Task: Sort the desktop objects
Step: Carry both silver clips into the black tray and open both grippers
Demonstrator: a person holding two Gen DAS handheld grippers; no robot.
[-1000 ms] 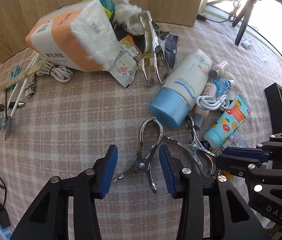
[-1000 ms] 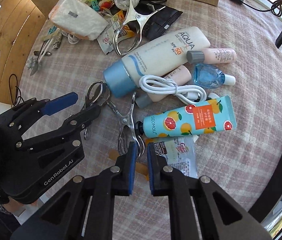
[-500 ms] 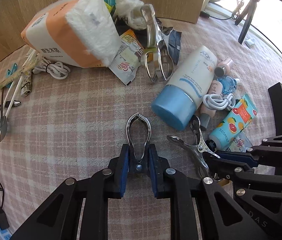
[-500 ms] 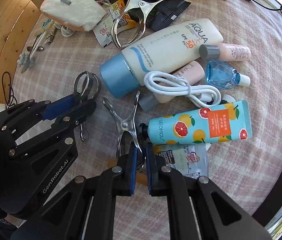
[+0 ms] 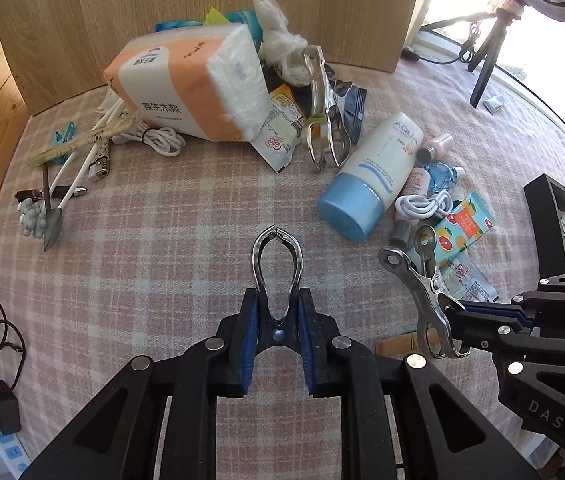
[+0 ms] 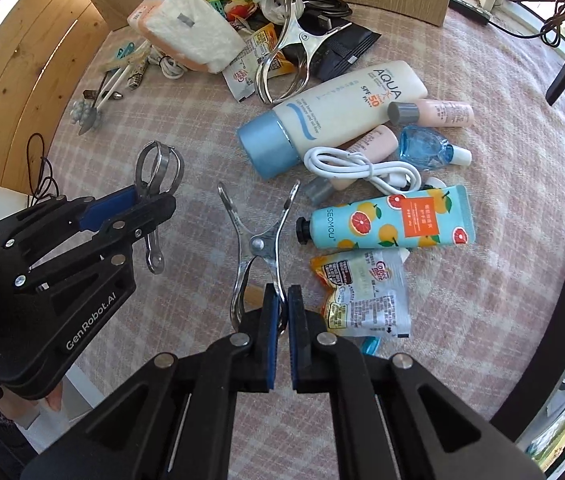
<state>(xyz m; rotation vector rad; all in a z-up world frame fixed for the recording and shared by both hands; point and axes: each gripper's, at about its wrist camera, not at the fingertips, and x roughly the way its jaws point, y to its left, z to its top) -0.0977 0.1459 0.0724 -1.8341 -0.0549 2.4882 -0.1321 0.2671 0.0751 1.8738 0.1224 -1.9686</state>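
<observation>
My left gripper (image 5: 278,320) is shut on a metal clip (image 5: 277,268) and holds it above the plaid cloth; the clip also shows in the right wrist view (image 6: 158,172). My right gripper (image 6: 281,312) is shut on a second metal clip (image 6: 256,232), whose jaws point away and stand open; it also shows in the left wrist view (image 5: 422,292). A third, larger metal clip (image 5: 324,120) lies against the pile at the back. A white AQUA sunscreen tube (image 6: 334,112) and a fruit-print hand cream tube (image 6: 390,220) lie on the cloth.
A tissue pack (image 5: 186,88), sachets (image 6: 366,292), a white cable (image 6: 362,168), small bottles (image 6: 434,114) and pens (image 5: 78,160) litter the cloth. A wooden wall (image 5: 162,8) stands behind. A black box (image 5: 558,216) stands at the right.
My left gripper has closed on the first clip and lifted it. My right gripper has lifted the second clip off the cloth, and both have pulled back.
</observation>
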